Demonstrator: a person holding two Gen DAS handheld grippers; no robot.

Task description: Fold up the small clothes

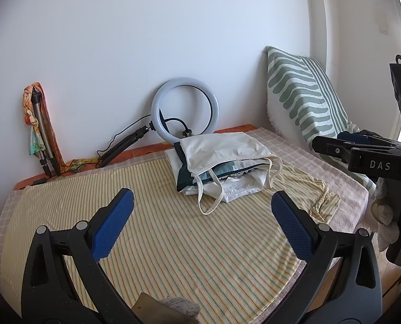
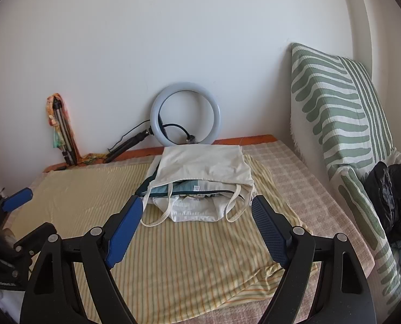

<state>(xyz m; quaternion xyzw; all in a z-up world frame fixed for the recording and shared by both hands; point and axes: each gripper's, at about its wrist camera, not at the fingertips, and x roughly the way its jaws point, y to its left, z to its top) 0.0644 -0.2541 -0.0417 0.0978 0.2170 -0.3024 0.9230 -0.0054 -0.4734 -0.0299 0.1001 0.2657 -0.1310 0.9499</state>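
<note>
A stack of folded small clothes (image 1: 222, 167) lies at the far middle of the yellow striped cloth (image 1: 160, 237). On top is a cream strappy top (image 2: 203, 167), with teal and white pieces under it and its straps hanging toward me. My left gripper (image 1: 201, 202) is open and empty, above the cloth in front of the stack. My right gripper (image 2: 196, 210) is open and empty, its fingertips close in front of the stack's near edge. The right gripper's black body also shows in the left wrist view (image 1: 368, 159).
A ring light (image 1: 184, 110) on a small tripod leans at the wall behind the stack. A folded tripod (image 1: 42, 135) with a colourful cloth stands at the back left. A green-and-white striped cushion (image 2: 338, 124) leans at the right, with dark clothes (image 2: 392, 189) beside it.
</note>
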